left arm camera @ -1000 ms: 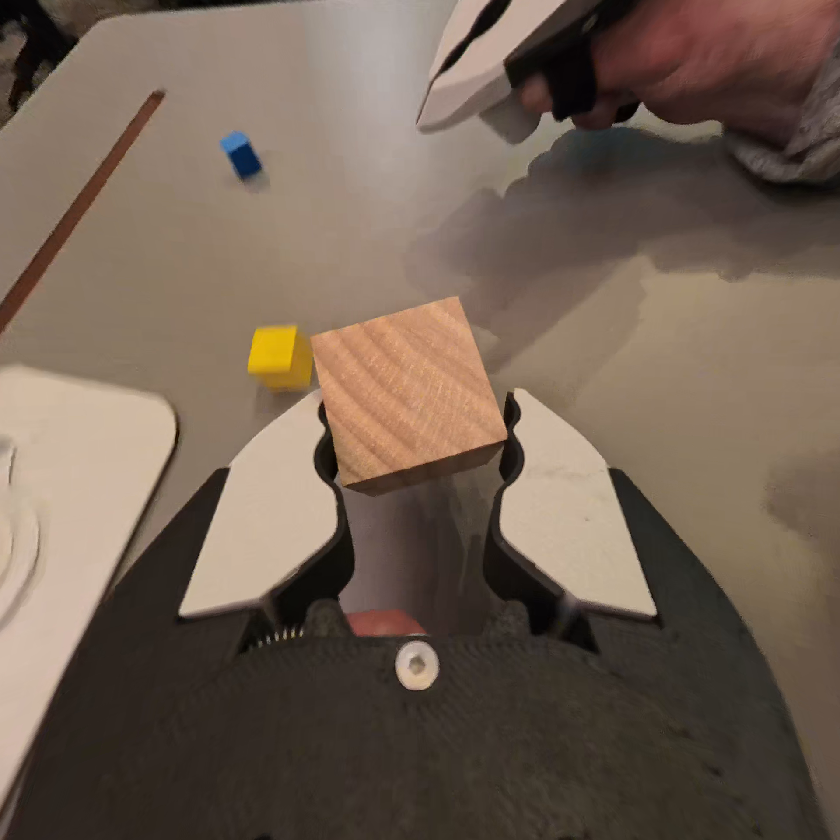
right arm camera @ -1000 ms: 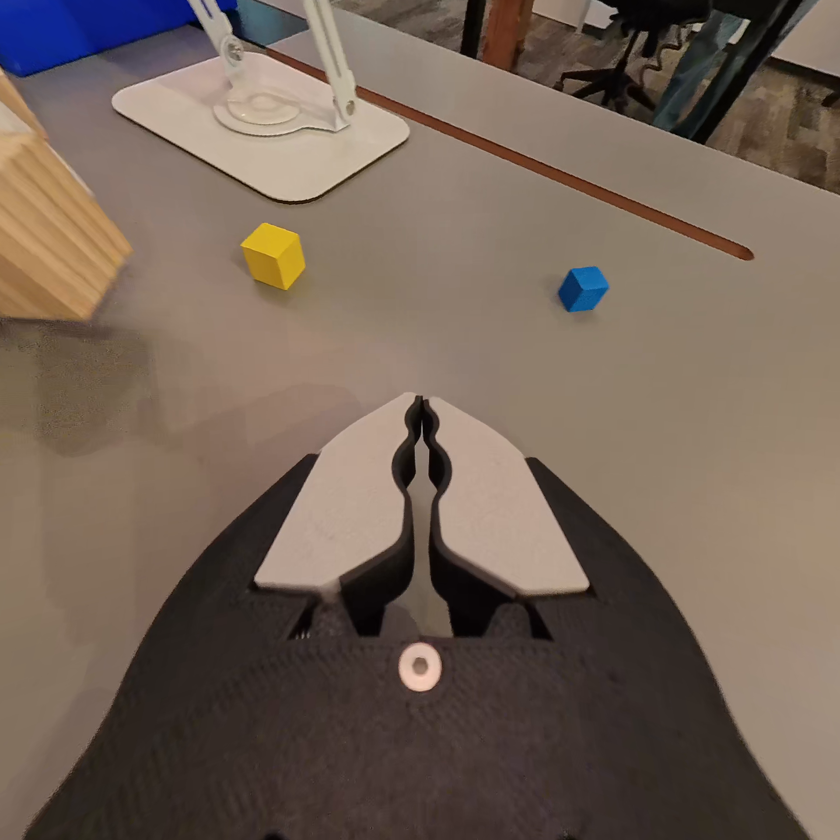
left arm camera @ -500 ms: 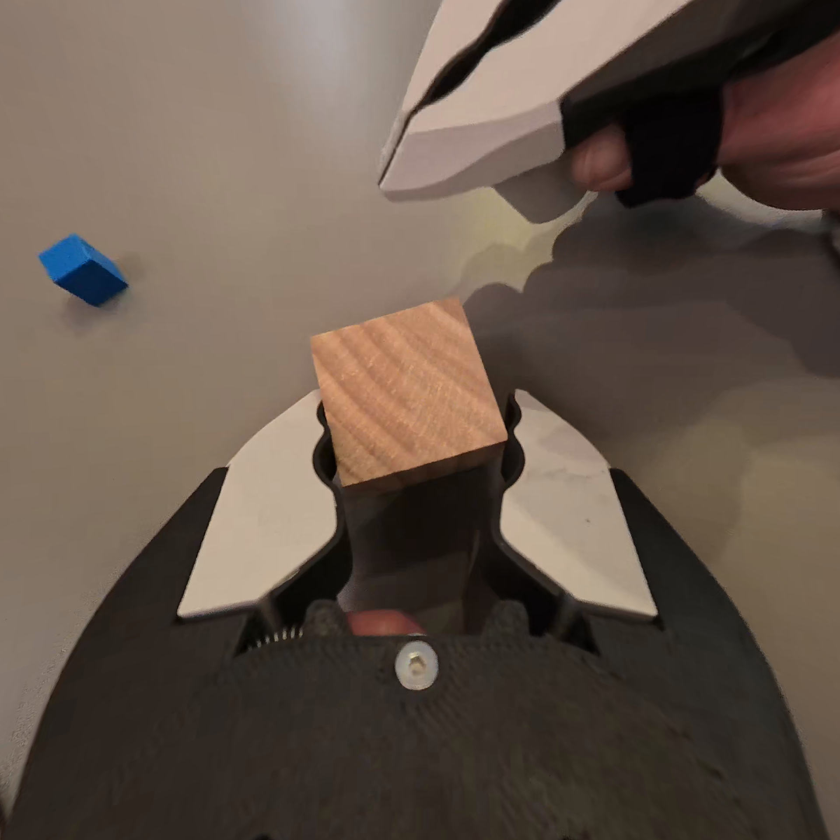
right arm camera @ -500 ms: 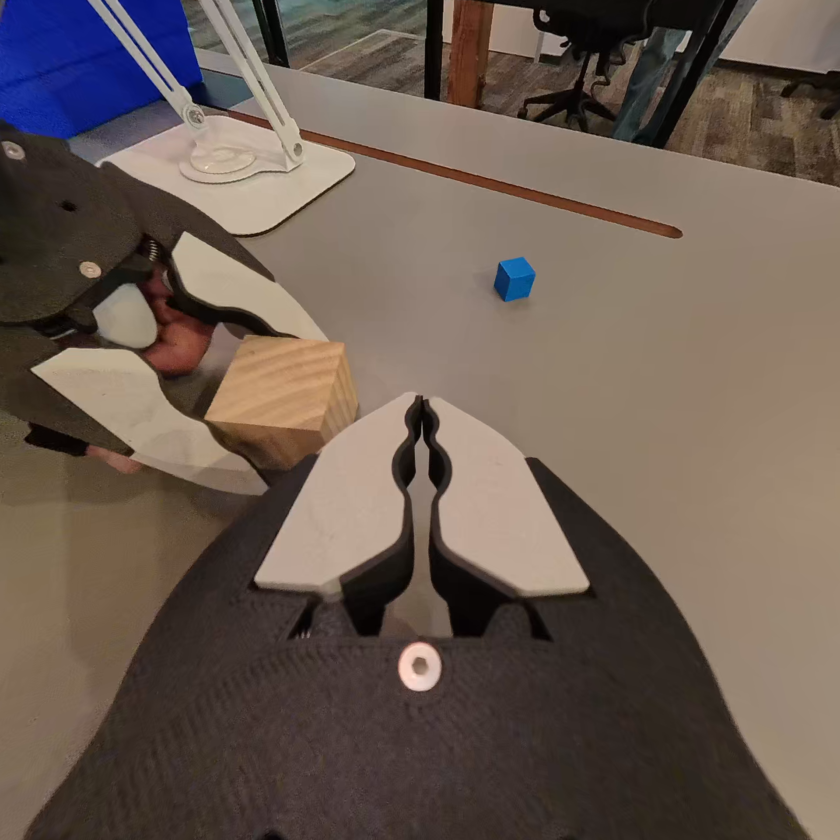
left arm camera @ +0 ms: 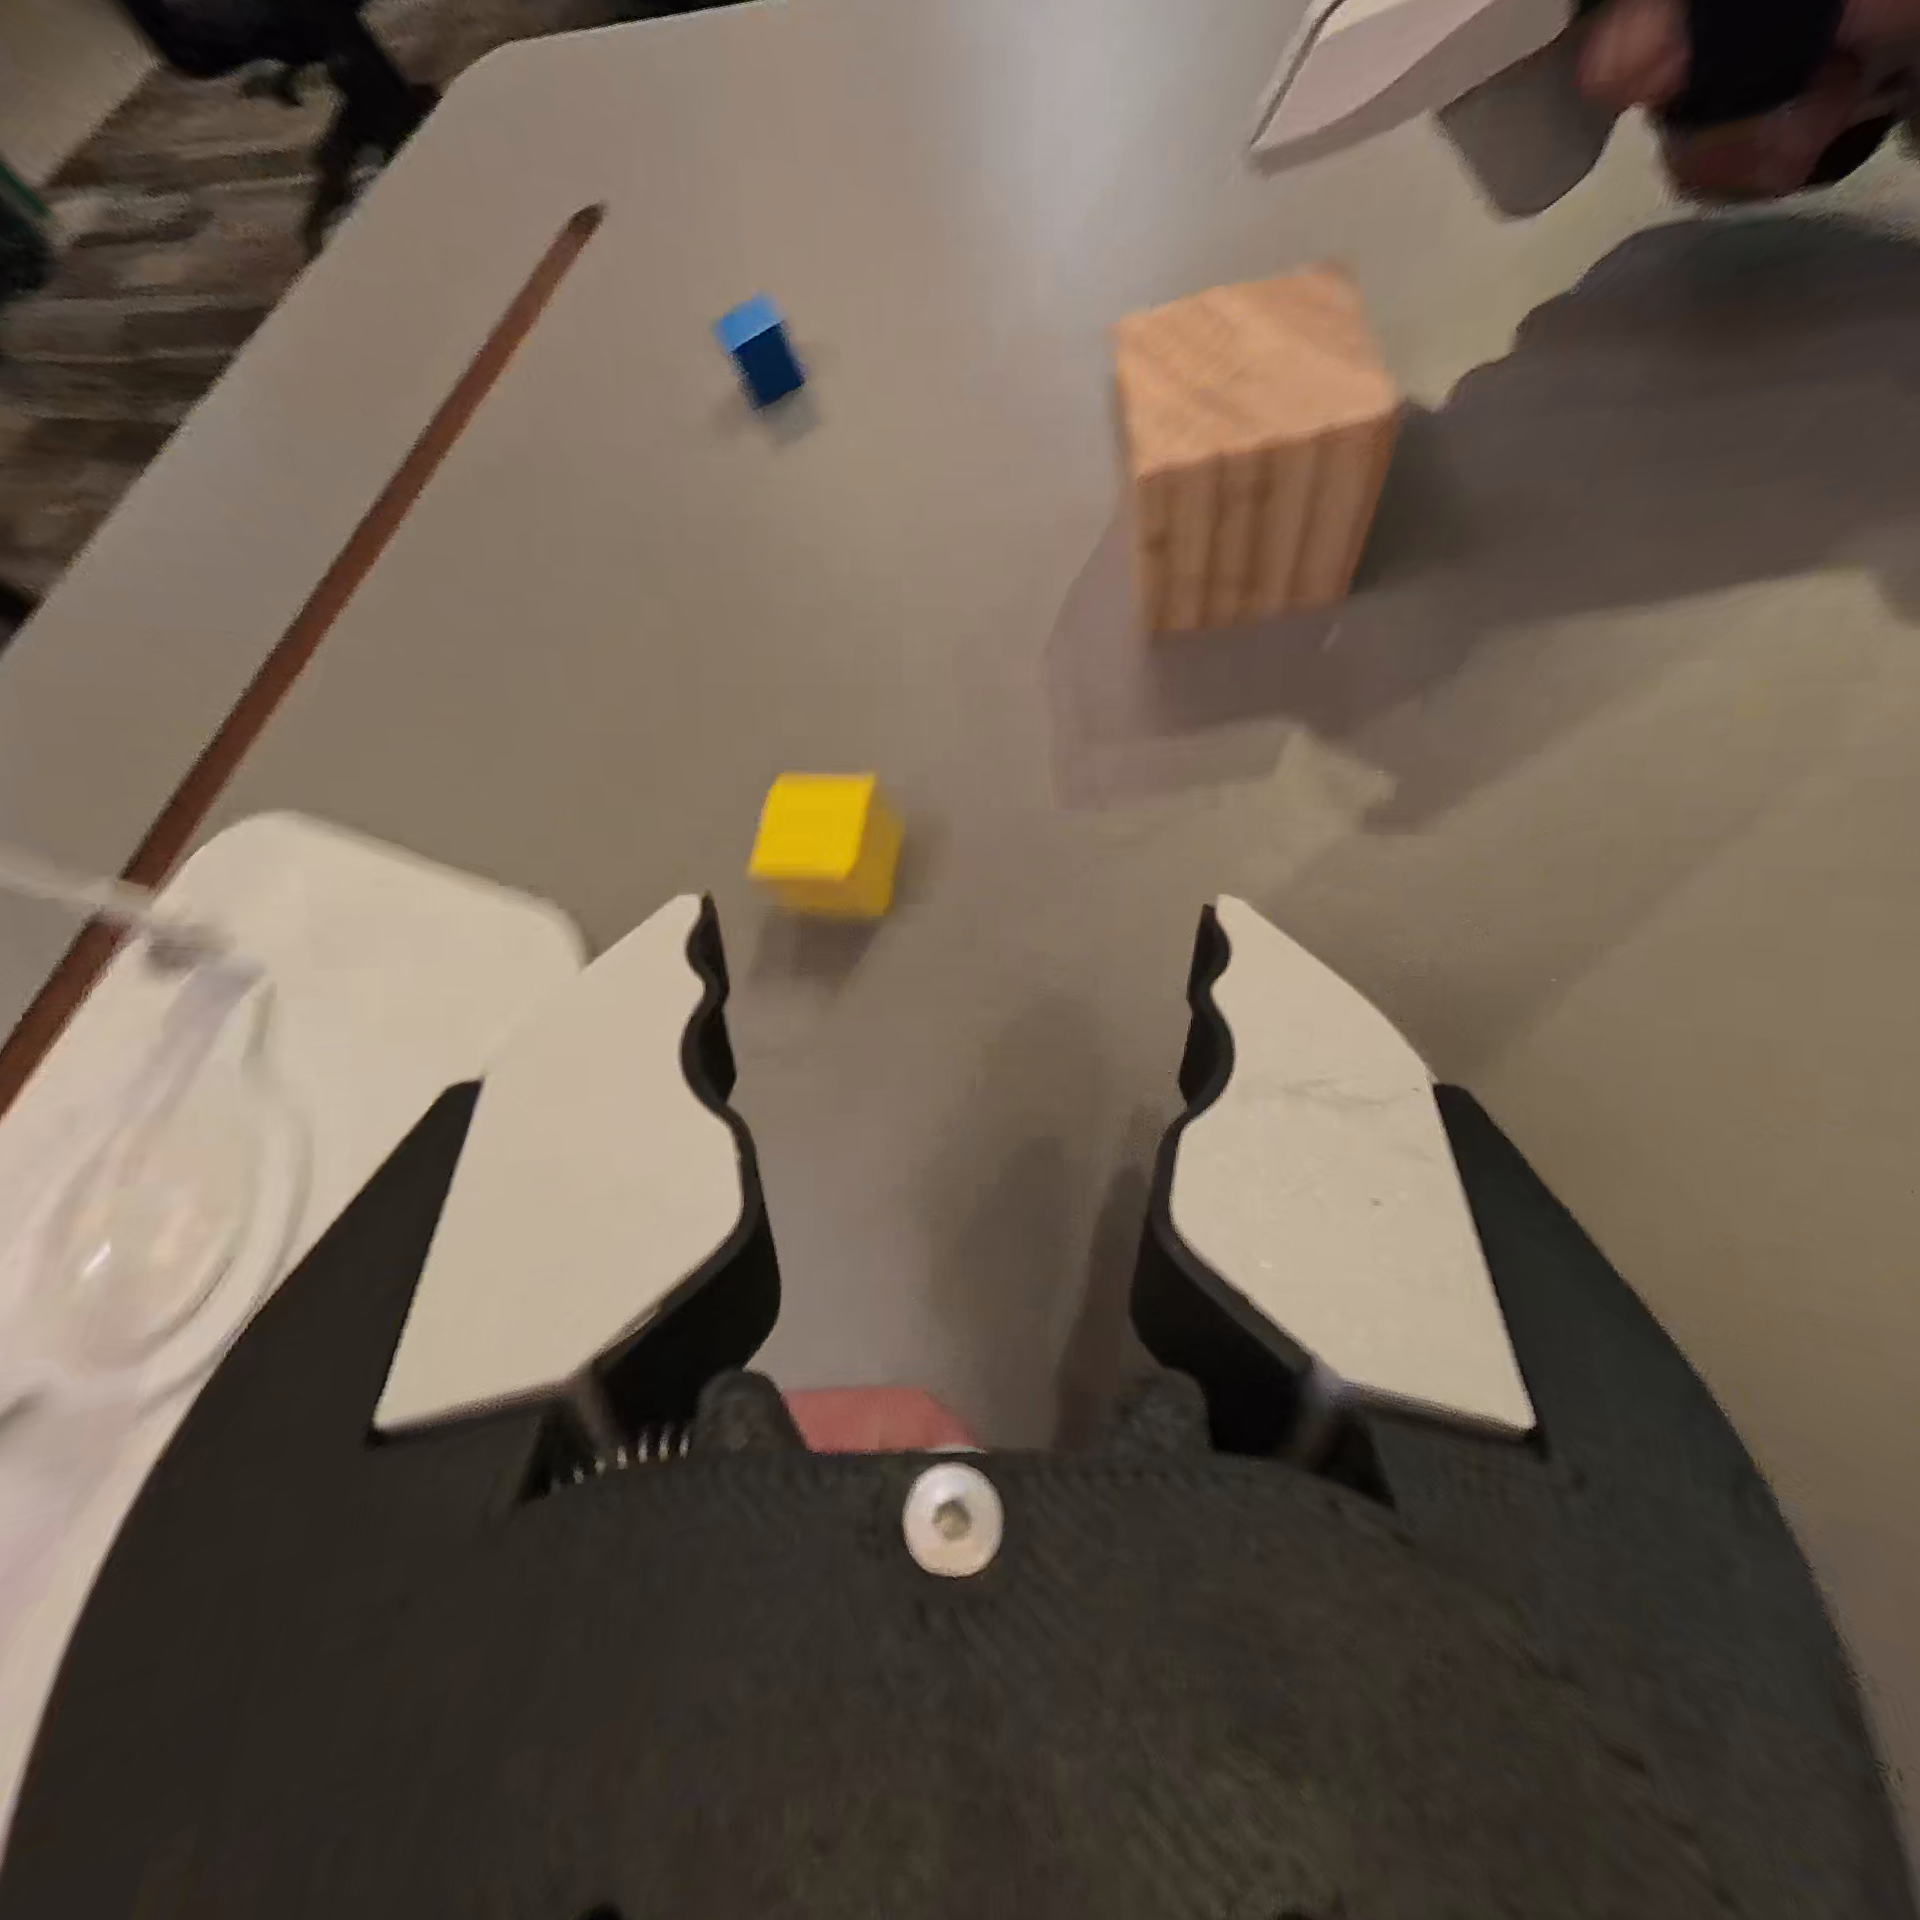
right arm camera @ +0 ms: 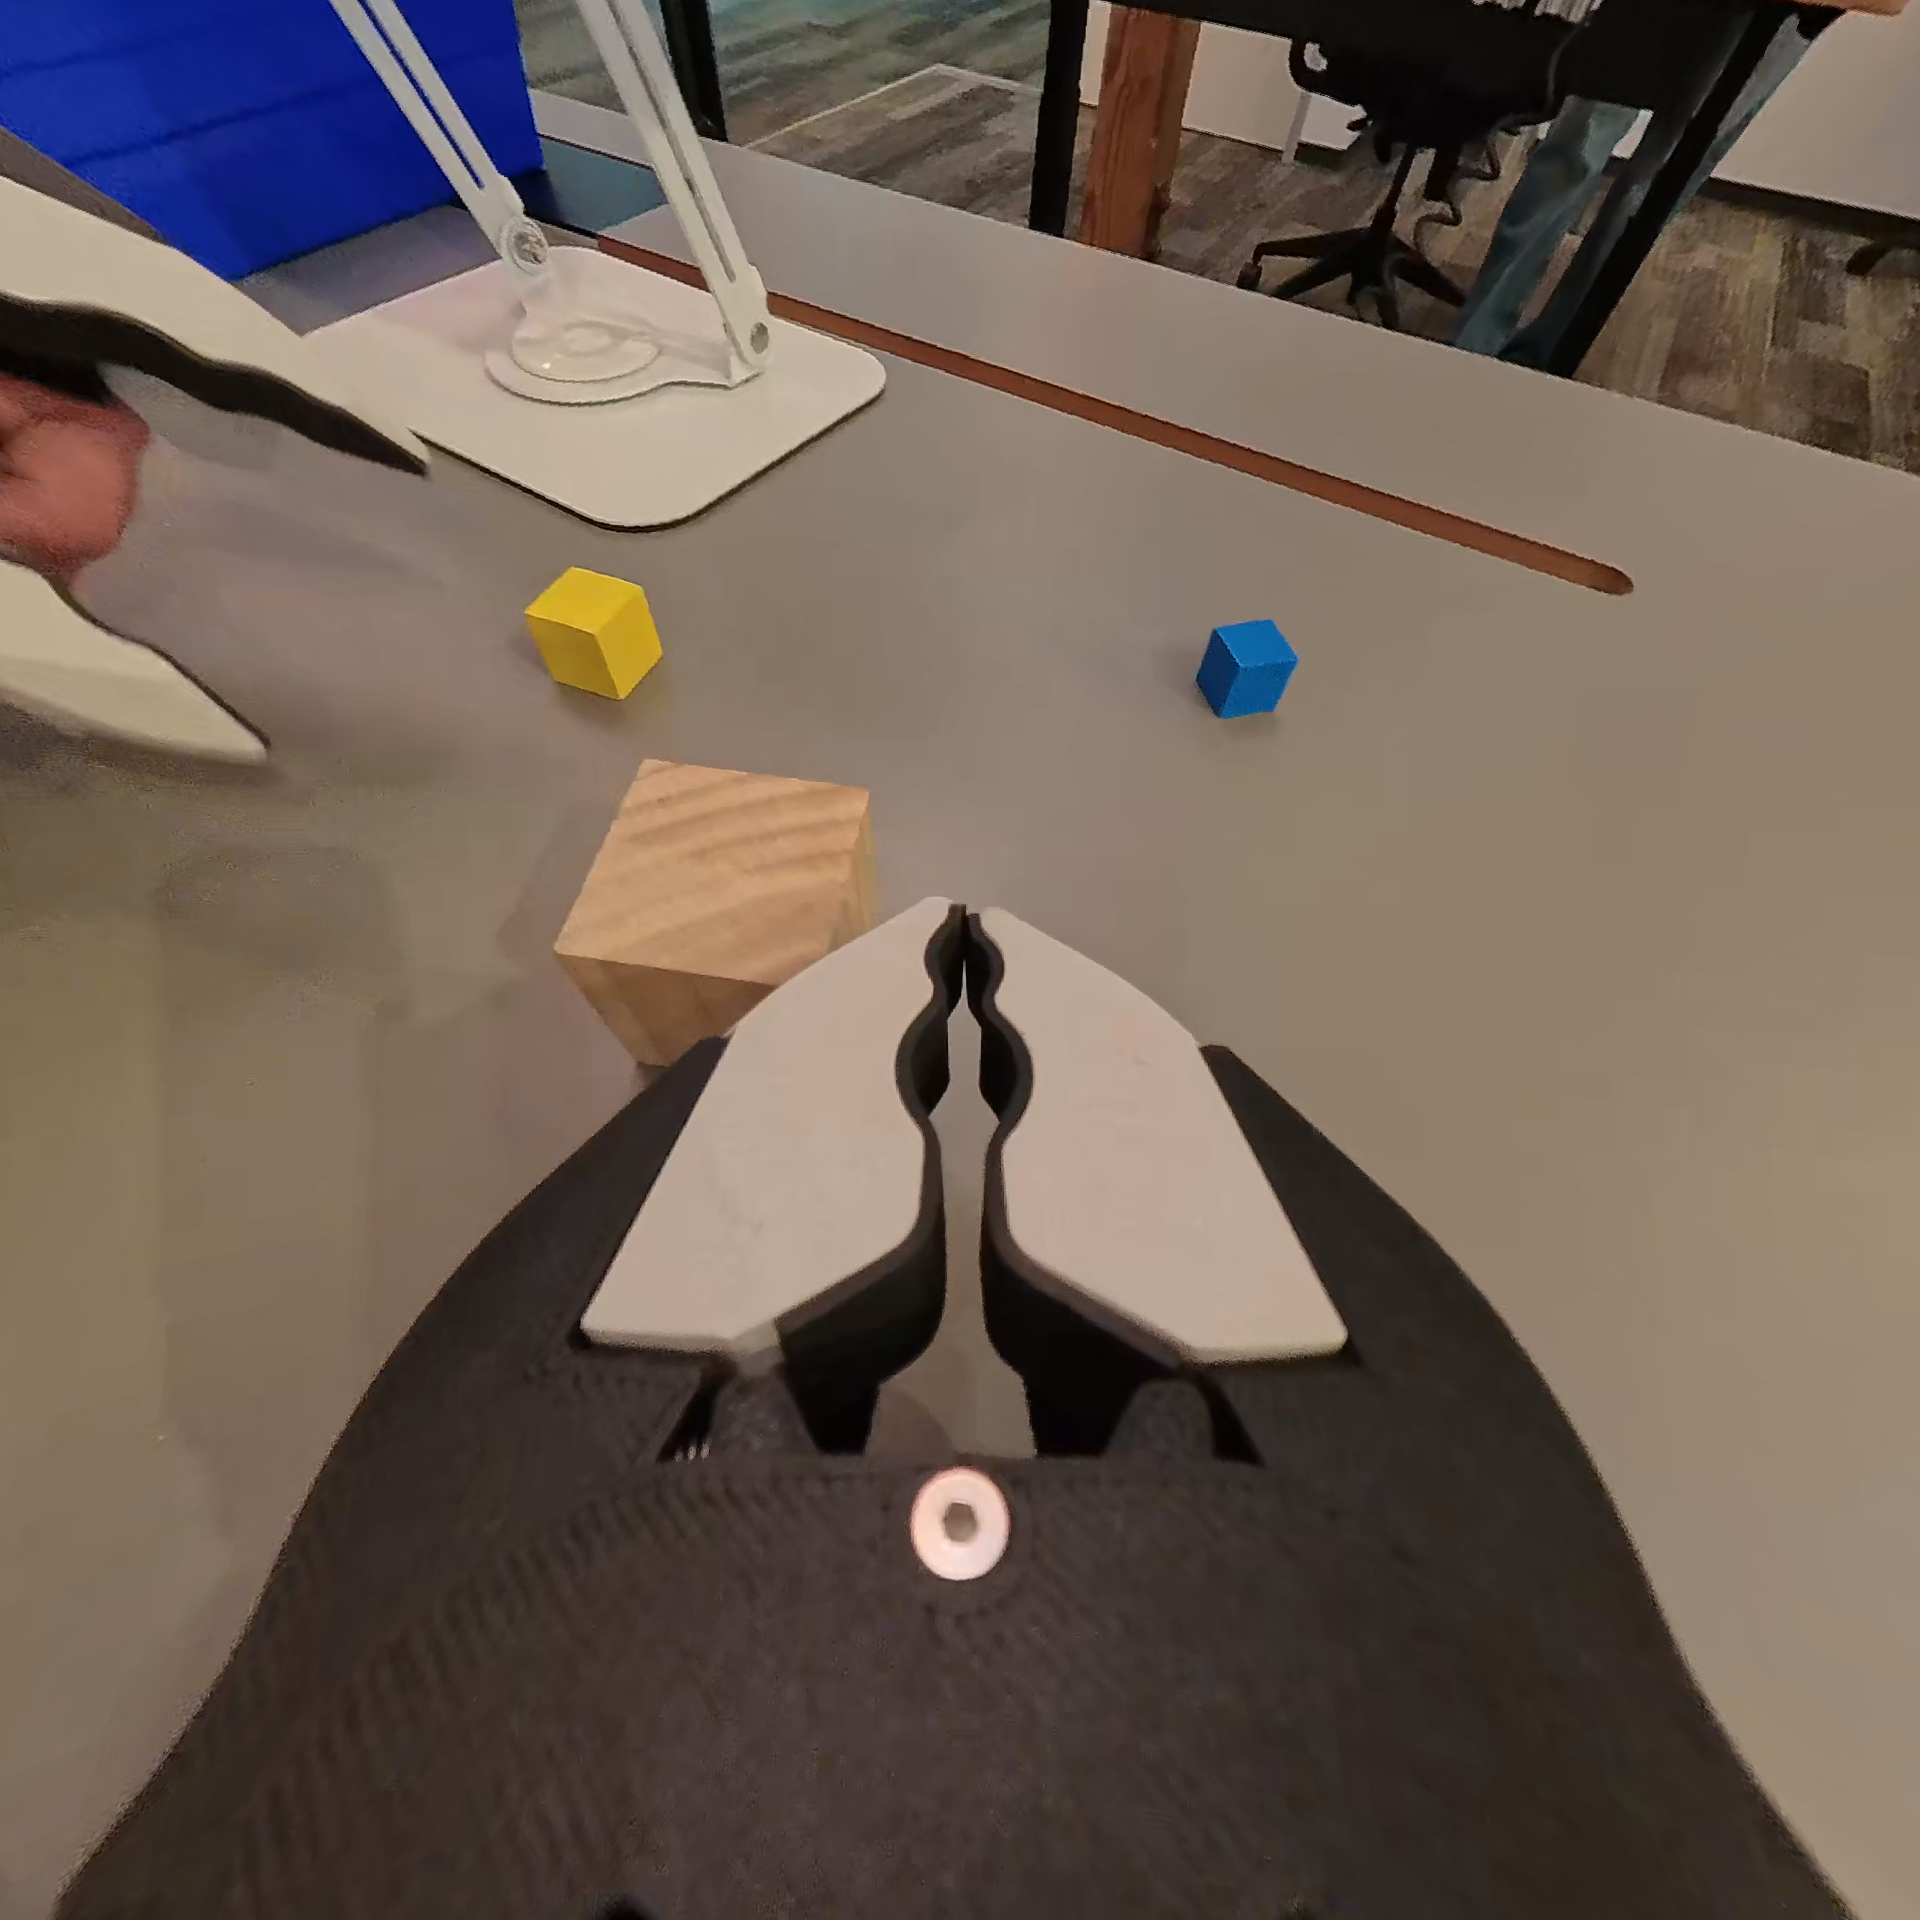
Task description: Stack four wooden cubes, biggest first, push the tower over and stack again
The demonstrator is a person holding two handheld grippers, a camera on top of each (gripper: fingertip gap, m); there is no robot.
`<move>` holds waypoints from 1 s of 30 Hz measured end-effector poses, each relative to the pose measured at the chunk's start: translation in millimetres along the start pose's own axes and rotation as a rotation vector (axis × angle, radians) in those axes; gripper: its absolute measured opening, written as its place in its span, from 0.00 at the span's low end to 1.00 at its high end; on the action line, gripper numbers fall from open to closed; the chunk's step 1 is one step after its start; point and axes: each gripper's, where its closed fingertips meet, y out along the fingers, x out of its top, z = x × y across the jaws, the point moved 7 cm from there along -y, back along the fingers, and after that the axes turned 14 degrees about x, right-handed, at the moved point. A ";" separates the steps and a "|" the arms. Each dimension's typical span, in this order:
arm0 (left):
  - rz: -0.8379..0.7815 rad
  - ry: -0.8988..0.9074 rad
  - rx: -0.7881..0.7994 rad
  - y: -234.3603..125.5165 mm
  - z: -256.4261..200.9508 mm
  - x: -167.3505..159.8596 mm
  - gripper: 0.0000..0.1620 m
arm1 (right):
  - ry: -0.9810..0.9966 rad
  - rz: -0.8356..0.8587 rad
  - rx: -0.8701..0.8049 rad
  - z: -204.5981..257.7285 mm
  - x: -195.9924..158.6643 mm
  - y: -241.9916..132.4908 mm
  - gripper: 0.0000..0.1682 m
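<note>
Three cubes lie on the grey table top (right arm camera: 1455,935), each apart from the others. The largest, a bare pale wooden cube (right arm camera: 717,904) (left arm camera: 1252,447), sits flat on one face just ahead and left of the right gripper (right arm camera: 961,914); being a cube it has no long axis, but in the right wrist view one vertical edge is turned toward the camera and the curved end grain faces up, while the left wrist view shows straight grain lines running vertically on its near side. Next in size, the yellow painted cube (right arm camera: 594,632) (left arm camera: 826,842) rests beyond it, toward the white flat lamp base (right arm camera: 665,436), and just ahead of the left gripper (left arm camera: 951,914). The smallest, a blue painted cube (right arm camera: 1247,667) (left arm camera: 761,348), stands off to the right, nearer the long brown slot (right arm camera: 1195,436) in the table.

The left gripper's fingers are spread wide with nothing between them; it hangs clear of the wooden cube. The right gripper's fingers are pressed together at the tips, empty, beside the wooden cube's right corner. The left wrist view is blurred.
</note>
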 end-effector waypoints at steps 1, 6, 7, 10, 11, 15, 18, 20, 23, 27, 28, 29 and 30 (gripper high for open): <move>0.009 -0.001 0.037 -10.9 9.3 -10.5 0.52 | -0.007 -0.002 0.009 2.2 1.3 0.9 0.00; 0.045 -0.047 0.196 -62.4 47.5 -65.2 0.49 | -0.039 -0.010 0.063 19.8 8.6 10.4 0.00; 0.050 -0.064 0.219 -70.8 52.1 -75.1 0.49 | -0.055 -0.005 0.057 23.8 10.5 13.4 0.06; 0.057 -0.079 0.268 -90.6 61.2 -96.2 0.48 | -0.107 0.014 0.035 33.4 14.2 22.1 0.19; 0.072 -0.075 0.288 -94.9 64.5 -101.7 0.49 | -0.117 0.023 0.032 35.3 14.5 24.4 0.22; 0.067 -0.084 0.367 -109.6 78.9 -112.7 0.51 | -0.125 0.027 -0.002 36.7 14.7 27.0 0.29; 0.080 -0.111 0.405 -114.9 89.0 -122.4 0.52 | -0.116 0.010 -0.017 36.0 15.7 26.0 0.34; 0.110 -0.124 0.436 -114.7 95.7 -130.4 0.54 | -0.111 0.023 -0.017 34.2 13.4 27.6 0.35; 0.146 -0.137 0.494 -114.1 105.3 -139.5 0.57 | -0.107 0.034 -0.015 31.9 10.4 28.6 0.35; 0.179 -0.174 0.548 -115.9 115.0 -145.5 0.59 | -0.105 0.026 -0.017 30.7 10.6 26.8 0.35; 0.192 -0.184 0.550 -115.5 116.3 -147.0 0.59 | -0.105 0.025 -0.016 30.6 10.7 26.7 0.35; 0.203 -0.188 0.557 -115.3 117.4 -148.1 0.59 | -0.105 0.025 -0.016 30.6 10.7 26.6 0.35; 0.214 -0.189 0.560 -114.7 118.0 -149.2 0.59 | -0.106 0.024 -0.014 30.7 10.7 26.7 0.35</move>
